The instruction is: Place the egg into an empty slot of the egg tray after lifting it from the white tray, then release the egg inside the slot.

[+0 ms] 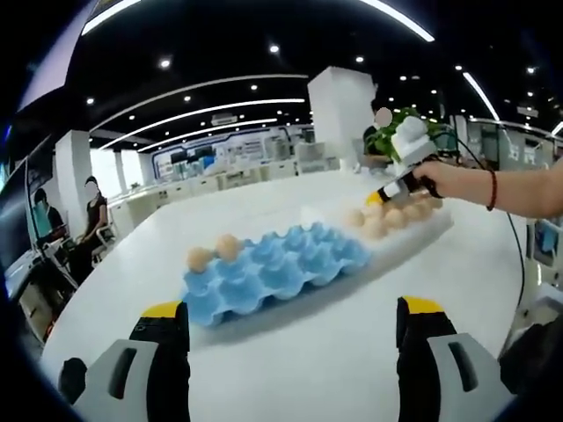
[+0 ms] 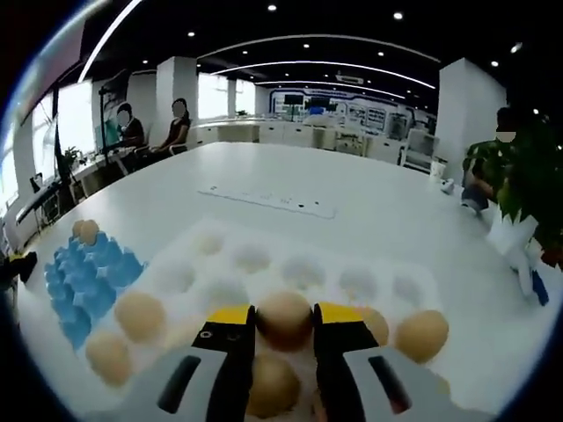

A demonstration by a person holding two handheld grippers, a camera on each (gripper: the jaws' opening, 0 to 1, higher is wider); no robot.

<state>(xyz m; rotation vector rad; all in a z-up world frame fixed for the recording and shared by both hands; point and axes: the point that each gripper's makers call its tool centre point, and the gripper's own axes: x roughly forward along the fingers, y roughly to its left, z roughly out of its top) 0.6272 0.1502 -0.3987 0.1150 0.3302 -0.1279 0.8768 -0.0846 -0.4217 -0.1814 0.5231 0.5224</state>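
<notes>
Right tool pinches one egg; left tool spread; blue tray holds two.

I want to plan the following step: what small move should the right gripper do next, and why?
Probably lift straight up. The right gripper has its yellow-tipped jaws on both sides of a round beige egg still sitting in the white moulded tray, while the blue moulded egg tray has empty slots.

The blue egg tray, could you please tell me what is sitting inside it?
Two brown eggs sit in slots along one edge of the blue moulded egg tray; its other visible slots look empty. In the right gripper view part of the tray is cut off at the picture's edge.
</notes>
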